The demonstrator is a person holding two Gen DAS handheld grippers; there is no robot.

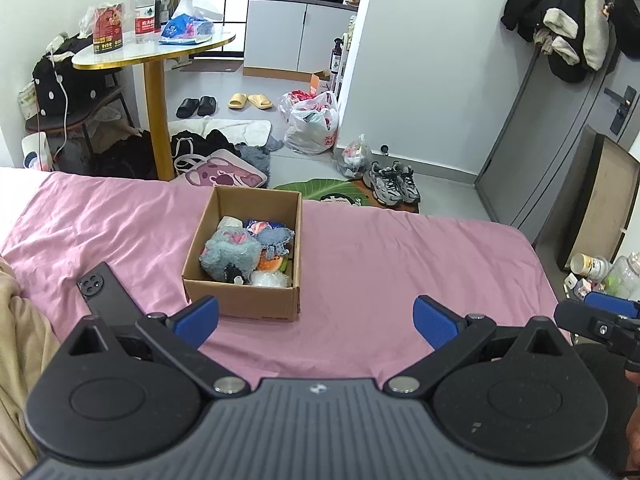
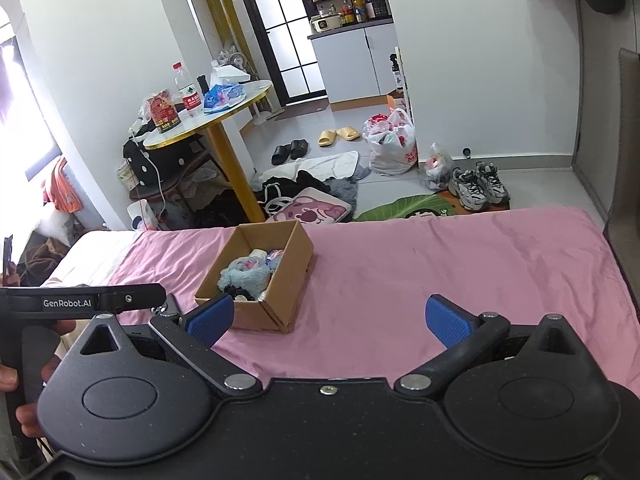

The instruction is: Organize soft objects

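Both grippers, left (image 1: 316, 322) and right (image 2: 330, 320), jaws wide and empty; box (image 1: 244, 300) at 11 o'clock, bare sheet (image 1: 400, 264) toward 2.

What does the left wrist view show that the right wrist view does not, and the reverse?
Only the left wrist view shows the black phone on the sheet and the door handle. Only the right wrist view shows the orange cloth by the window. Both show the cardboard box of soft objects on the pink sheet, and both grippers, left gripper and right gripper, open.
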